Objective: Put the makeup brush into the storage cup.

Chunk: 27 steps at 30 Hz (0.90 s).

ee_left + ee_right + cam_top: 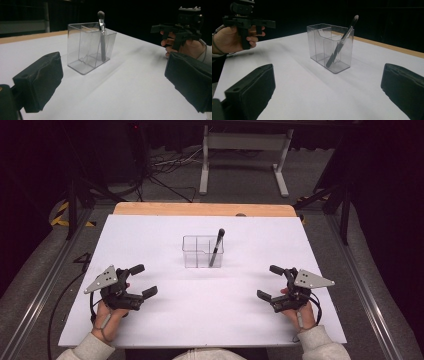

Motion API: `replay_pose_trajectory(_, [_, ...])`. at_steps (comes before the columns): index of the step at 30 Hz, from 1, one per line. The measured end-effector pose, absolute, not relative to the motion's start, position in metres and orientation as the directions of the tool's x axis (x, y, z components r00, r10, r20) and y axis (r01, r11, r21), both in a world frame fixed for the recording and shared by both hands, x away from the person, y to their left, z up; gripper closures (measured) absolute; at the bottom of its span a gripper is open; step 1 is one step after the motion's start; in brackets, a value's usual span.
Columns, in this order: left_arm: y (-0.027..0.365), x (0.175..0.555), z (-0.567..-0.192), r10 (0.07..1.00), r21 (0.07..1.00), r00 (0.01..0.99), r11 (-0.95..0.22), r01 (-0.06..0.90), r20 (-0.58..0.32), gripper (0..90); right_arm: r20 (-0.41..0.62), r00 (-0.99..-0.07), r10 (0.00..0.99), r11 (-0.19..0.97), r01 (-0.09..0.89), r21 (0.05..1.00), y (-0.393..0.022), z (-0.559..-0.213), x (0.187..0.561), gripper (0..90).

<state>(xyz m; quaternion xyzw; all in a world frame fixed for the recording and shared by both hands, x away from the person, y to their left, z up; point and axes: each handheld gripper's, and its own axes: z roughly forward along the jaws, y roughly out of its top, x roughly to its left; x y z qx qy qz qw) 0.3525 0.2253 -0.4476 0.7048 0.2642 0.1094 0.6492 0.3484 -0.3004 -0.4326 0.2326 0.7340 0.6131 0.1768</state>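
Clear plastic organizer (pixel 202 251) stands upright near the middle of the white table (pixel 200 315), divided into compartments by inner walls. One makeup brush (pixel 216 248) sits inside it, in the compartment at the organizer's right end as the high view shows it. Brush handle is down, touching the floor of that compartment; dark bristle head is up and clear of the rim. Brush is tilted, leaning against the organizer's wall rather than standing straight.

Left claw (pixel 141 281) is on the near-left side of the organizer, well apart from it, held just above the table by the person's left hand (pixel 107 315). Jaws spread wide, nothing between them. The left gripper view confirms this: both black pads stand far apart at the frame edges, with the organizer (pixel 88 47) and the brush (pixel 101 37) seen between them, farther off.

Right claw (pixel 268 282) is on the near-right side of the organizer, also well apart from it, held by the right hand (pixel 302 315). Jaws spread wide, empty. The right gripper view shows the organizer (pixel 332 47) and the leaning brush (pixel 342 41) ahead of its open pads.

Neither claw touches the organizer or the brush.
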Motion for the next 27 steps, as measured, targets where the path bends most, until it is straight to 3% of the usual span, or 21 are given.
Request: replay_pose_trajectory(27, [0.224, 0.351, -0.459, 0.540, 0.966, 0.813, 0.000, 0.259, -0.218, 2.4, 0.050, -0.825, 0.563, 0.132, 0.149, 0.980, -0.298, -0.441, 0.348, 0.1])
